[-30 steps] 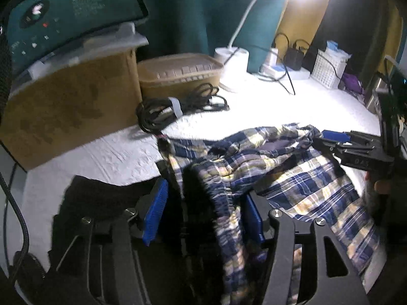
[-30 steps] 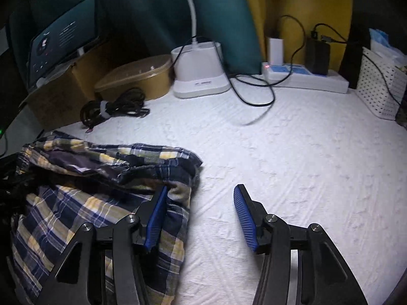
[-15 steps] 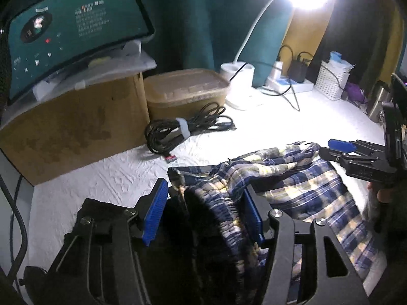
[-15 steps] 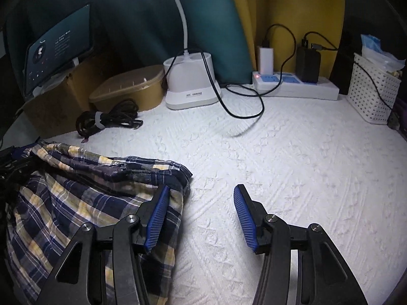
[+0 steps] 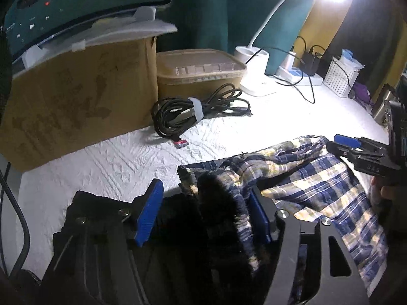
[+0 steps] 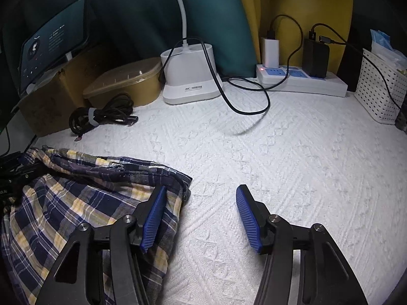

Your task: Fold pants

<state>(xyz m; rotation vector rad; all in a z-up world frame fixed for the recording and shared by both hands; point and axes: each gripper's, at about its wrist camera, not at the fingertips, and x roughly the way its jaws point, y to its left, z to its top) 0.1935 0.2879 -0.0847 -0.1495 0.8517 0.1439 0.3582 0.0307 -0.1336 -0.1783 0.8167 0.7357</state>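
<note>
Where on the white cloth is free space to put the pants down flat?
Free: the wide bare cloth between the pants, the power strip and the basket. Crowded: the back left, with cable bundle, tub and lamp base.

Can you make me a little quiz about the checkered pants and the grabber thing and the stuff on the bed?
1. True or false: the right gripper is squeezing the plaid pants.
2. What lies just in front of the brown lidded tub? A) a bundled black cable B) a spoon C) a shoe
3. Fill in: the lamp base is coloured ____.

Key
1. False: its jaws stand open with only the white bedspread between them; one finger sits over the pants' edge.
2. A
3. white
</note>
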